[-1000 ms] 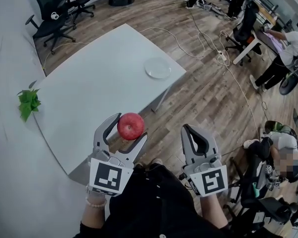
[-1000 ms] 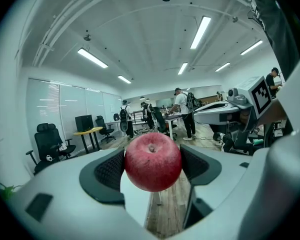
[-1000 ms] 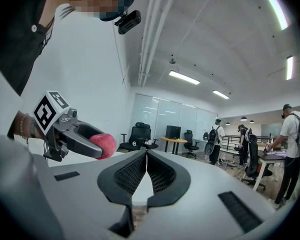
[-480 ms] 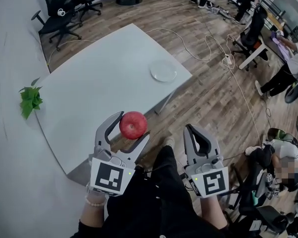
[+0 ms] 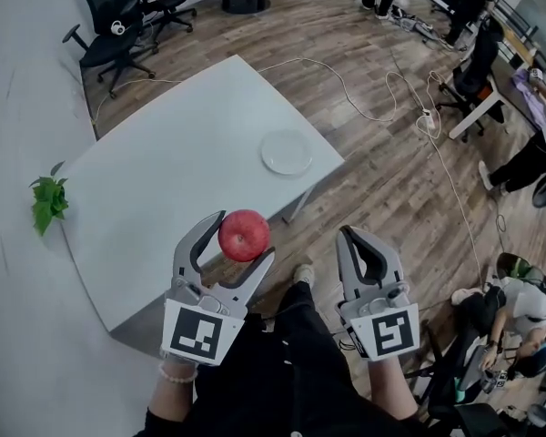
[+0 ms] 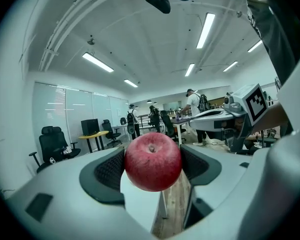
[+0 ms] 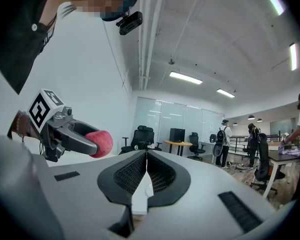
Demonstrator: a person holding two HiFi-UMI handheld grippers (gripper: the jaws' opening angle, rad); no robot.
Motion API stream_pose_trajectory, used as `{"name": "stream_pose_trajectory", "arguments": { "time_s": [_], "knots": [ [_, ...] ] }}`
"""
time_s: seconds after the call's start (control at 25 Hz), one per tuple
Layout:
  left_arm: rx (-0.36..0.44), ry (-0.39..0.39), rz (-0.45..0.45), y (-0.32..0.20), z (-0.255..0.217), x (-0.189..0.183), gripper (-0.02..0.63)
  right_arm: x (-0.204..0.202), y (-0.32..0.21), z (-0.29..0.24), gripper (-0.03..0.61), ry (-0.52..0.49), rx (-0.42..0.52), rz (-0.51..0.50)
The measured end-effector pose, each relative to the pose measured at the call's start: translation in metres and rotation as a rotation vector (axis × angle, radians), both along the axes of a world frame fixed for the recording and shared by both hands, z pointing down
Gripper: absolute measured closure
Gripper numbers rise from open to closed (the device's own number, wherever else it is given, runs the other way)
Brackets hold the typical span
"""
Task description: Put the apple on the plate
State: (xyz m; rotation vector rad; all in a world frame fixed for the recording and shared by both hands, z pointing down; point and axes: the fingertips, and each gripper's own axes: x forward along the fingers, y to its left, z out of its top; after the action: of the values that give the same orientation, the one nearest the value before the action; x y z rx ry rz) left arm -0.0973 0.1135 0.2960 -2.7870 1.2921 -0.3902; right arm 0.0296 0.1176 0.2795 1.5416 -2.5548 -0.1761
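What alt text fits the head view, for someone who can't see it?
The left tongs hold a red apple. Beyond it, a white table bears an empty plate near its right corner. The right tongs are shut, empty.

A green plant (image 5: 47, 200) sits near the white desk's (image 5: 182, 180) left corner. Black chairs (image 5: 105, 36) stand beyond it on the wood floor (image 5: 382, 180).

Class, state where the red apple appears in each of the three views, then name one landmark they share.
Head view: apple lower centre, held by the left gripper.
Left gripper view: apple dead centre, clamped between the jaws.
Right gripper view: apple at left, partly behind a jaw.
Shared landmark: black office chair, top left in the head view, far left in the left gripper view, centre in the right.
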Motion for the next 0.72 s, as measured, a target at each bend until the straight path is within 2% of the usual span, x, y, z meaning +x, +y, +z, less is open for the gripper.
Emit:
{"name": "stream_pose_trajectory", "arguments": {
  "time_s": [0.32,0.52,0.72],
  "knots": [
    [-0.026,-0.02,-0.065,-0.053,0.002,0.057,0.255,0.062,-0.059,0.005,0.537,-0.011,-0.028,-0.043],
    [-0.026,-0.032,-0.113,-0.085,0.0,0.088,0.255,0.084,-0.09,0.006,0.537,0.049,-0.021,-0.147],
    [-0.028,-0.051,-0.134,-0.112,0.003,0.118,0.256,0.109,-0.123,0.01,0.537,0.052,-0.035,-0.202]
  ]
}}
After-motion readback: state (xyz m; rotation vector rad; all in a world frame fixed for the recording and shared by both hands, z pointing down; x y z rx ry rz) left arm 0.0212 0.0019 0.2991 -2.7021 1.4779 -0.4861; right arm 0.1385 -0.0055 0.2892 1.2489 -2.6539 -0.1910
